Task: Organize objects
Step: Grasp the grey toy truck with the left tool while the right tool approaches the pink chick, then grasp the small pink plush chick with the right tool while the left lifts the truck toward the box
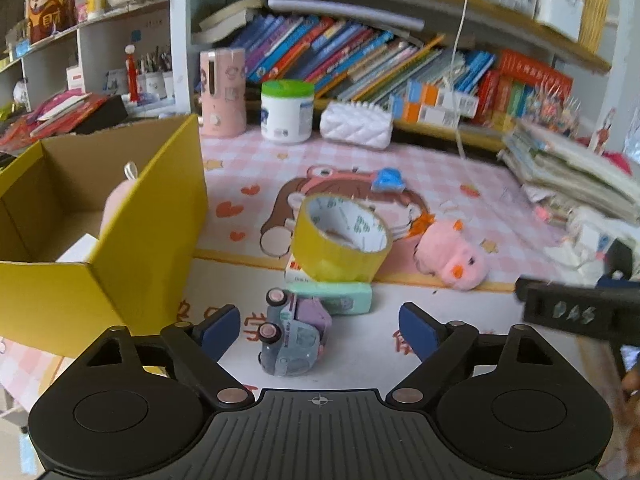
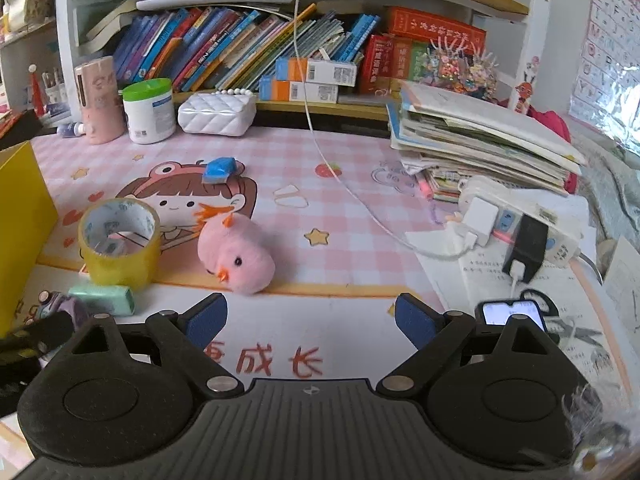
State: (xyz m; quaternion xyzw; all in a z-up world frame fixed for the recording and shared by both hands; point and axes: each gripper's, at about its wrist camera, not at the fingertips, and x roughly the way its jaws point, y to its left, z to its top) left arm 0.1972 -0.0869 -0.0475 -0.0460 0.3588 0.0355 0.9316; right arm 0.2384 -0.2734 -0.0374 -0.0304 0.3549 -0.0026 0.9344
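- Desk surface lies under a pink checked mat [image 2: 360,152] printed with a cartoon girl, hearts, stars and red characters along its white near edge.
- Bookshelves [image 2: 248,52] stand against the back of the desk, packed with leaning books; a pink cylinder, a white jar with a green lid [image 1: 287,110] and a white quilted case [image 1: 356,124] stand in front of them.
- On the right a pile of books and papers [image 2: 480,136] rests beside a power strip [image 2: 520,216] with plugs and a white cable, and a lit phone [image 2: 510,312] lies nearer.
- A yellow cardboard box [image 1: 132,248] stands open at the left edge, with something pink and something white inside.
- A roll of yellow tape [image 1: 340,240] sits tilted on a small box, touching a mint-green block [image 1: 340,298]; a toy car [image 1: 294,336] lies on its side just beside that block.
- A pink plush chick [image 2: 236,258] lies on the mat right of the tape; a blue piece [image 2: 218,170] lies further back.
- The left gripper [image 1: 320,330] has its jaws apart, with the toy car between the pads; whether they touch it is unclear.
- The right gripper [image 2: 310,320] stands wide apart and empty, near the chick.
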